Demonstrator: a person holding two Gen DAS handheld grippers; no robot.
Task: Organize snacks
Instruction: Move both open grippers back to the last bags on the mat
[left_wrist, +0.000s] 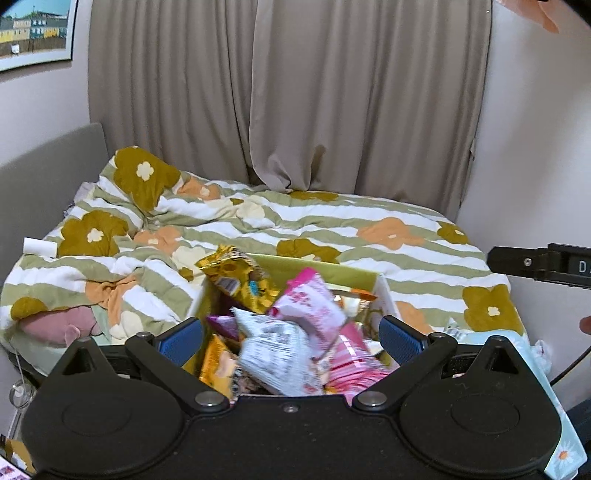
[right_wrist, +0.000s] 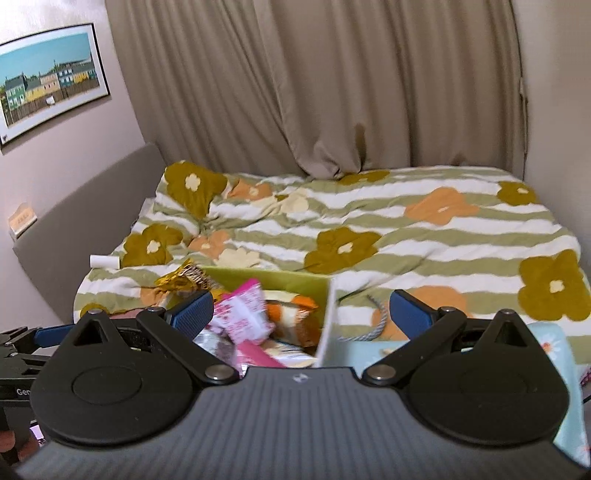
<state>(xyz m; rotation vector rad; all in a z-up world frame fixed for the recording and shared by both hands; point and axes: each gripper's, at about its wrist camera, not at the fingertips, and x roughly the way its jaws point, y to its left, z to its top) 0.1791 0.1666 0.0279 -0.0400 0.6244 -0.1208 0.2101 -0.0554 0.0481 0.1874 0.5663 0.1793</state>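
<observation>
A cardboard box with a green inside (left_wrist: 317, 266) stands on the bed, stuffed with snack packets. A gold packet (left_wrist: 236, 277) sticks up at its far left, a pink one (left_wrist: 314, 302) is in the middle, a silver-white one (left_wrist: 273, 347) lies nearest and an orange one (left_wrist: 218, 365) is low on the left. My left gripper (left_wrist: 290, 332) hovers open over the near side of the box, holding nothing. My right gripper (right_wrist: 302, 302) is open too, straddling the box's white right wall (right_wrist: 328, 325). The pink packet (right_wrist: 240, 314) and an orange-white packet (right_wrist: 295, 314) show inside.
The bed carries a rumpled green-striped floral duvet (right_wrist: 424, 240), with beige curtains (left_wrist: 295, 92) behind. A white roll (right_wrist: 105, 261) lies near the headboard. A light blue floral item (right_wrist: 550, 339) and a grey cord (right_wrist: 380, 321) sit right of the box. A pink cushion (left_wrist: 59, 325) lies at the left.
</observation>
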